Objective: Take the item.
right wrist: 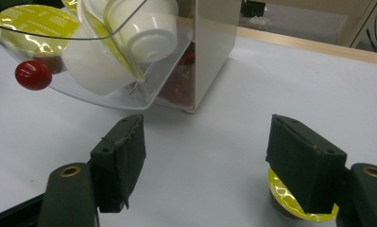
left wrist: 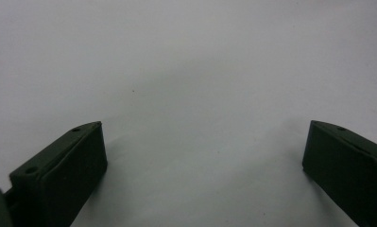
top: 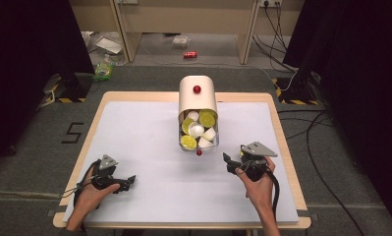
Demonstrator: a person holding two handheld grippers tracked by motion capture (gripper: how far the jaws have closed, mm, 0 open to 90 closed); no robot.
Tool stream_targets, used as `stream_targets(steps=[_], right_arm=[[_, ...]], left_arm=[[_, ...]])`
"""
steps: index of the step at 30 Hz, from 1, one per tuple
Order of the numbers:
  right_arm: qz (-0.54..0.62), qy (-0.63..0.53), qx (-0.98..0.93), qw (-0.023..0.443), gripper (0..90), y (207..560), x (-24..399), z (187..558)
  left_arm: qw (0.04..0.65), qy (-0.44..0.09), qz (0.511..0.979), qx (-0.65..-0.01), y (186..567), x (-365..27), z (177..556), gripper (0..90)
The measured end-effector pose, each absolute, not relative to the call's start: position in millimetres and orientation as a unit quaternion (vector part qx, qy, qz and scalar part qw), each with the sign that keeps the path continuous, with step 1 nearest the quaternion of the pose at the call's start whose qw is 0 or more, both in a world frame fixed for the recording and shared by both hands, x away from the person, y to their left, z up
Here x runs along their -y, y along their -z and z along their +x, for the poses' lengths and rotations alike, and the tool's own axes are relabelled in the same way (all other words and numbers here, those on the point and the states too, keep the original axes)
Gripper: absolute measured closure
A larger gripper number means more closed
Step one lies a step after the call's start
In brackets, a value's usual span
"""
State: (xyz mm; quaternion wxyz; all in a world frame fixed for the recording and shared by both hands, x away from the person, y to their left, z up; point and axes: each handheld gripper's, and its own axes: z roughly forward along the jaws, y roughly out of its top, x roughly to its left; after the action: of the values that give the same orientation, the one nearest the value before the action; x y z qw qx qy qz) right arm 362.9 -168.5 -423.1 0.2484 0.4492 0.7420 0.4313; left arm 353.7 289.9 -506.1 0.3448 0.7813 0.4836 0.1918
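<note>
At the 12 o'clock centre of the white table (top: 134,132) stands a cream dispenser (top: 197,96), its clear drawer (top: 198,129) pulled out toward 6 o'clock and filled with capsules (top: 188,141). Right gripper (top: 231,163), at 4 o'clock of the drawer: jaws partly apart, empty; a yellow-lidded capsule (right wrist: 290,201) lies behind its right jaw. Left gripper (top: 126,183), at 8 o'clock: jaws wide, empty.

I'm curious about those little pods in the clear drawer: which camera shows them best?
The right gripper view: the pods sit close up, white cups and yellow foil lids plain through the clear drawer. The high view shows the pods small, from above. The left gripper view looks at bare tabletop.
</note>
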Motion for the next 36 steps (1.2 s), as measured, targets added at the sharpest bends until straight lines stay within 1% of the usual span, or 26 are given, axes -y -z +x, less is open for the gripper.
stream_targets(steps=[36], right_arm=[[0.426, -0.450, -0.748, 0.237, 28.1, 416, 150, 359]], left_arm=[[0.343, -0.193, 0.782, -0.484, 506, -290, 354, 0.0]])
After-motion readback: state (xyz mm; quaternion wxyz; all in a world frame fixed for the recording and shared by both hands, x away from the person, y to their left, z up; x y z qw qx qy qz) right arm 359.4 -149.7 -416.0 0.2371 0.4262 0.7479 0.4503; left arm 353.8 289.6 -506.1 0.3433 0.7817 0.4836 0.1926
